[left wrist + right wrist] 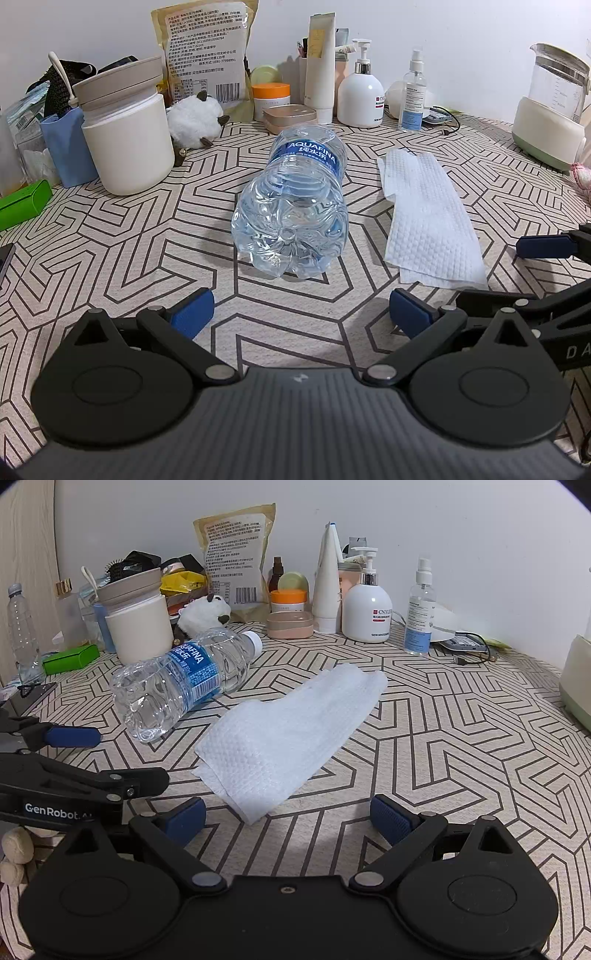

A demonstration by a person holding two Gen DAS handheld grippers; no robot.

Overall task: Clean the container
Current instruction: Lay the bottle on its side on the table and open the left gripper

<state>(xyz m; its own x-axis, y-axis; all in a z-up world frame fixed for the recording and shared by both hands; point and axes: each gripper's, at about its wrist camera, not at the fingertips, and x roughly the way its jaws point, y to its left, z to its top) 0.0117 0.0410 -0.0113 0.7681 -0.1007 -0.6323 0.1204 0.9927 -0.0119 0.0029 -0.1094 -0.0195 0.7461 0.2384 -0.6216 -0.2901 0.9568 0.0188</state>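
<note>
A clear Aquafina water bottle (295,206) lies on its side on the patterned table, its base toward my left gripper; it also shows in the right wrist view (181,681) with its white cap on. A folded white paper towel (428,218) lies flat to its right, also in the right wrist view (284,734). My left gripper (301,314) is open and empty, just short of the bottle's base. My right gripper (288,819) is open and empty, just short of the towel's near end.
A cream lidded canister (125,140) stands left of the bottle. Along the back wall stand a snack bag (207,55), a white pump bottle (360,92), a spray bottle (412,96) and a plush toy (195,122). A kettle (550,110) stands far right, a green box (22,203) far left.
</note>
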